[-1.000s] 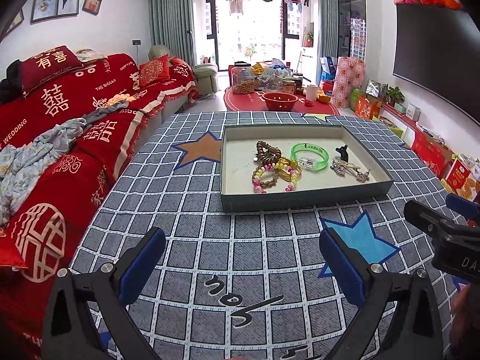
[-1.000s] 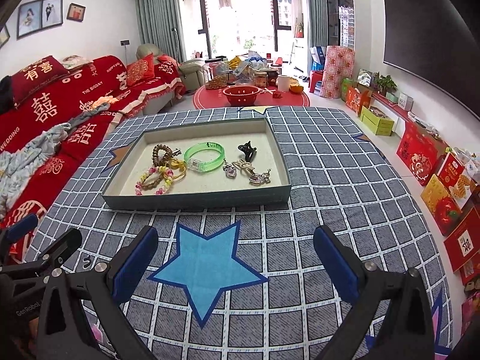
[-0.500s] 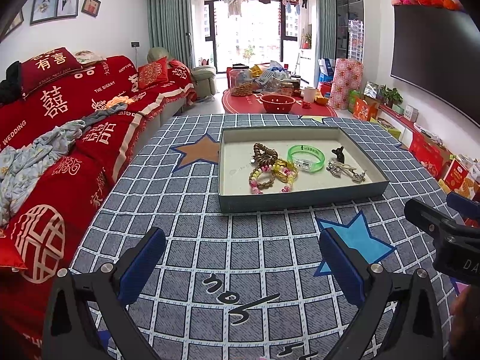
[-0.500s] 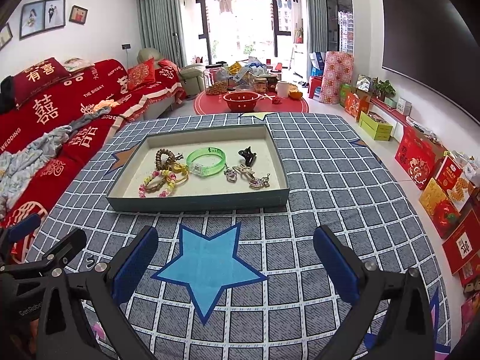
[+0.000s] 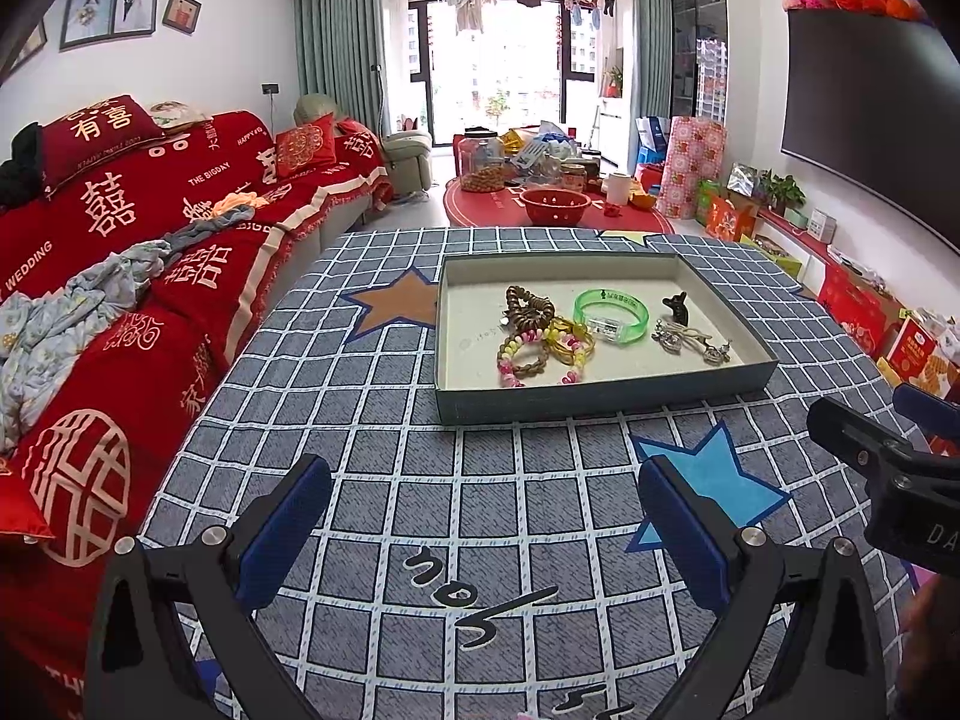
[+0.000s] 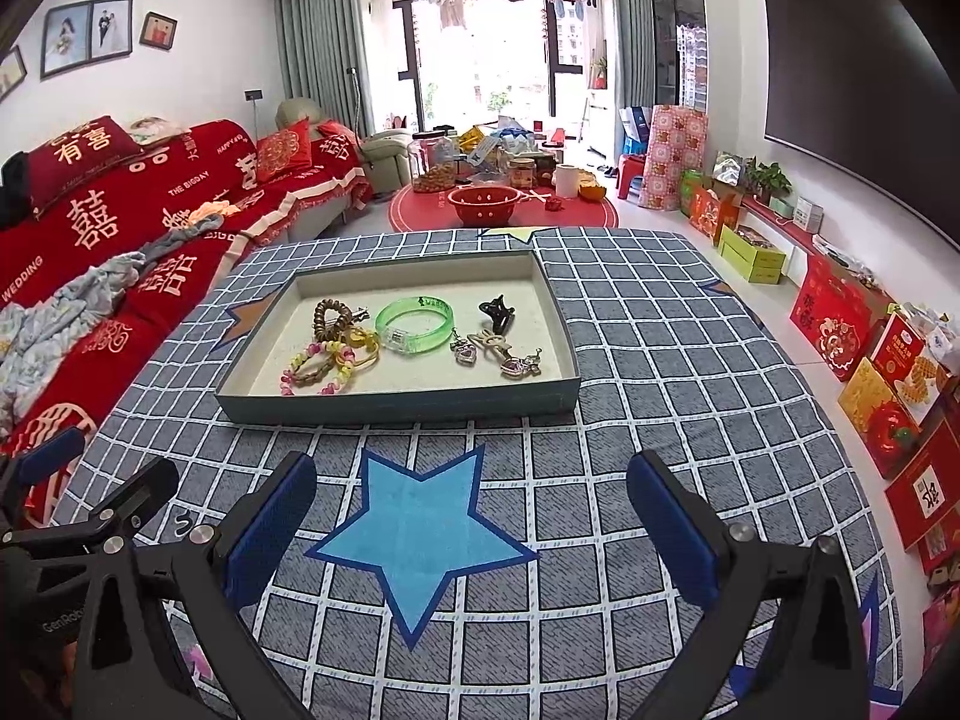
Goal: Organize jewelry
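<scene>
A shallow grey-blue tray lies on the checked cloth ahead of both grippers. Inside it lie a green bangle, a brown bead bracelet, a pink and yellow bead bracelet, a yellow ring bracelet, a black hair claw and silver charms. My left gripper is open and holds nothing, well short of the tray. My right gripper is open too, over a blue star.
The checked grey-blue cloth with star patches covers the table. A red sofa runs along the left edge. Red gift boxes line the floor on the right. A red round table with jars and a bowl stands beyond.
Both grippers have drawn back slightly from the tray and risen, so the tray looks a little farther. Both stayed open; the jewelry has not moved.
</scene>
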Available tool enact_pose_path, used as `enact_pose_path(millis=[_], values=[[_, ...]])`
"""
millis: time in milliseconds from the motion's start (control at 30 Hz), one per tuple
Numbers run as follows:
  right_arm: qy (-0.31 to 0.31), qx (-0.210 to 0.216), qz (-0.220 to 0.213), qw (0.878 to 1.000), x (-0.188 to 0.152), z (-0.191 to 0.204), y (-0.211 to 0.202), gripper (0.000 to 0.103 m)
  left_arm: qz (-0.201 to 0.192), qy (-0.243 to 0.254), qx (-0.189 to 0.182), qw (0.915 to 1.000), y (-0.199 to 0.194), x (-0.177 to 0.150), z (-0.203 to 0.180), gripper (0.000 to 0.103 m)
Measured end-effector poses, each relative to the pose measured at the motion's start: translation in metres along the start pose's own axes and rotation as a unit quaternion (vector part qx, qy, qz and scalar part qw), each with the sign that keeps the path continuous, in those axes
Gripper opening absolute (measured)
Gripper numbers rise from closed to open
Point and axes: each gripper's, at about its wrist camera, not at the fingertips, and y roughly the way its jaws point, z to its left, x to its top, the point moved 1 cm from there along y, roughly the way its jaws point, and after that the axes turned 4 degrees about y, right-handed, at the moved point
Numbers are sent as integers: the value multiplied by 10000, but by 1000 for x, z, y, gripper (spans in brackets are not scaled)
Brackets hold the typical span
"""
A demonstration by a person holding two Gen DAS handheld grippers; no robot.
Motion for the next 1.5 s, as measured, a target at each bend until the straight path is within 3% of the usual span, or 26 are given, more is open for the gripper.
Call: enact_pose_path(millis=[1500], values=[[21,23,13,10000,-1,2,0,103,40,-25,-7,10000,0,-5,-2,103]])
